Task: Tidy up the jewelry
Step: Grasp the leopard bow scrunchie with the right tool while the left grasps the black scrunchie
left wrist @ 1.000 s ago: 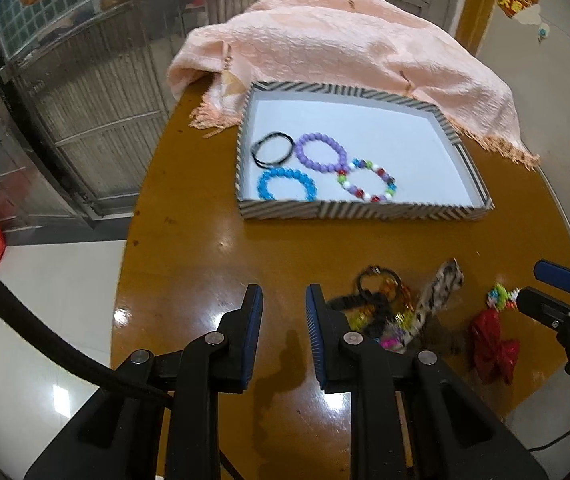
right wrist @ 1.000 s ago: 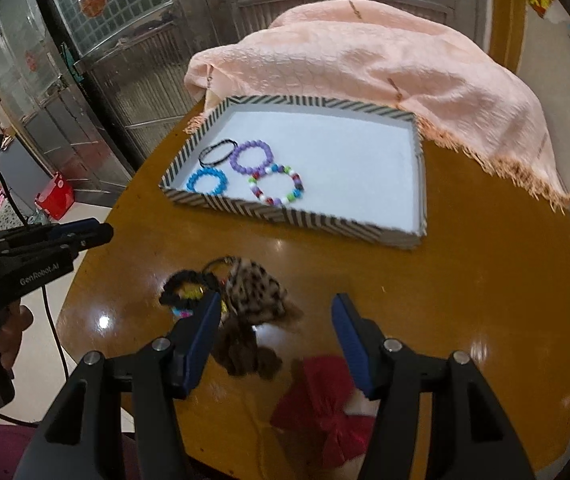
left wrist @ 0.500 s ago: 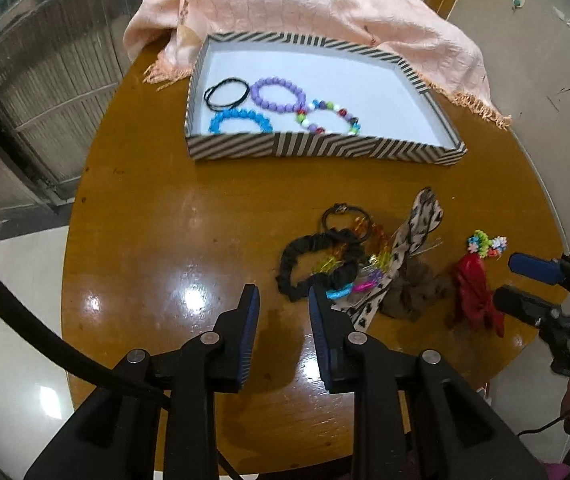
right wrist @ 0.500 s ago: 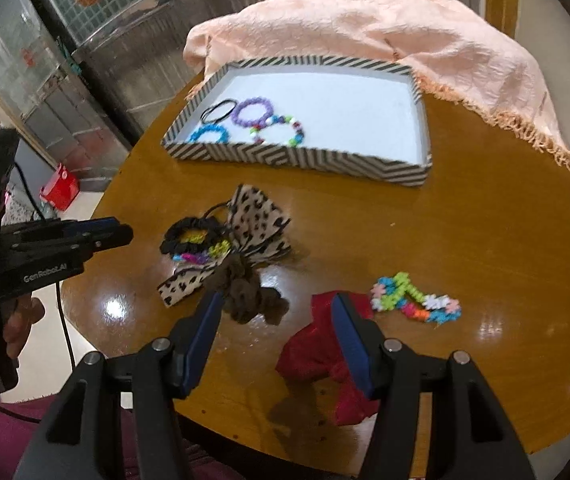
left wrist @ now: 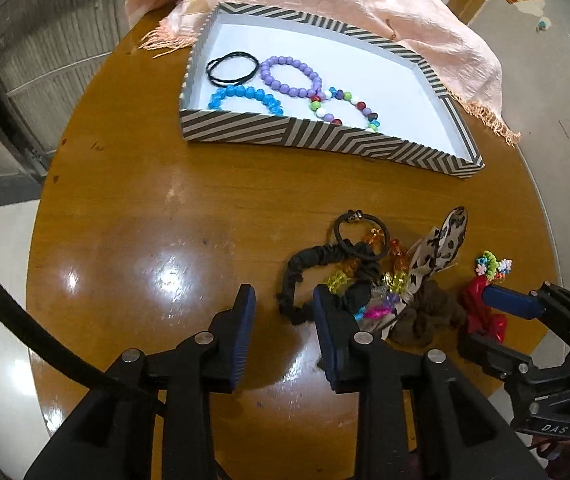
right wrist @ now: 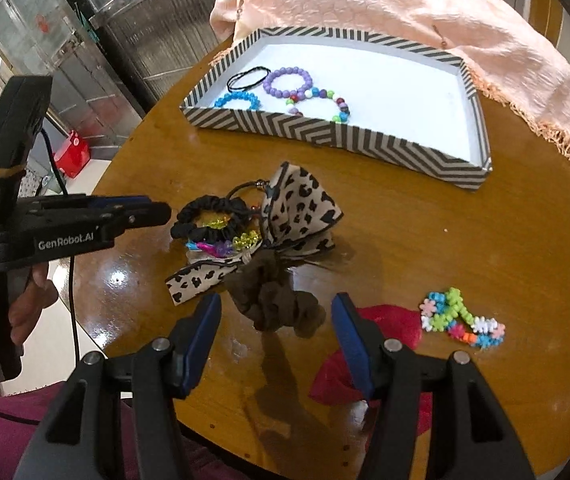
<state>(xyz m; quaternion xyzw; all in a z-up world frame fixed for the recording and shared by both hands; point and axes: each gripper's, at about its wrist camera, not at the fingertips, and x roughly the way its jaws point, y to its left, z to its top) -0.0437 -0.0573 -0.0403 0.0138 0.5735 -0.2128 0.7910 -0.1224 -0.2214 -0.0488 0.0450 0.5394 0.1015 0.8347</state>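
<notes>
A striped tray [left wrist: 325, 140] [right wrist: 325, 132] at the back of the round table holds a black hair tie [left wrist: 231, 67], a blue bracelet [left wrist: 245, 96], a purple bracelet [left wrist: 289, 76] and a multicoloured bead bracelet [left wrist: 349, 110]. Nearer me lies a pile: black scrunchie [left wrist: 305, 276] [right wrist: 209, 216], leopard bow [right wrist: 297, 208], brown scrunchie [right wrist: 277, 300], red bow [right wrist: 369, 360] and a flower-bead bracelet [right wrist: 461, 318]. My left gripper [left wrist: 281, 332] is opening just left of the black scrunchie, nothing between its pads. My right gripper [right wrist: 277, 340] stands open over the brown scrunchie.
A peach cloth [left wrist: 325, 4] drapes over the table's far side behind the tray. The table's left half [left wrist: 125, 220] is bare glossy wood. A hand [right wrist: 17, 308] holds the left gripper at the table's left edge in the right wrist view.
Both grippers have dropped toward the table and tilted downward, so the pile now sits close before the fingers. The left jaws have spread wider. The right jaws keep the same gap.
</notes>
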